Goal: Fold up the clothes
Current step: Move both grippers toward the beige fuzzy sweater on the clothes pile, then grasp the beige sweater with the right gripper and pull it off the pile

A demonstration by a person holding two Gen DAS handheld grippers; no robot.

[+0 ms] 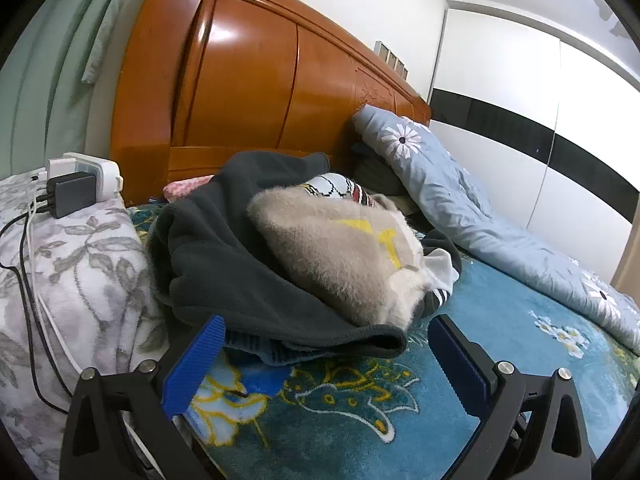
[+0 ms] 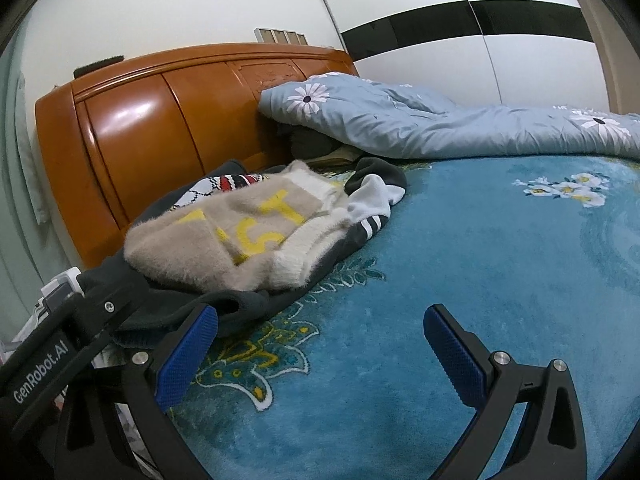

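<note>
1. The left gripper hangs low over the teal floral bed blanket, jaws wide and holding nothing; the hem of a dark fleece garment lies just between their tips.
2. The right gripper sits further right, jaws wide and empty over bare blanket.
3. The clothes pile lies near the headboard end; a beige fuzzy sweater with yellow letters, partly folded out of sight, tops it, its long axis running from near left to far right.
4. A striped white-and-dark garment is mostly buried beneath.
5. Behind stand a blue daisy quilt and the wooden headboard.
</note>
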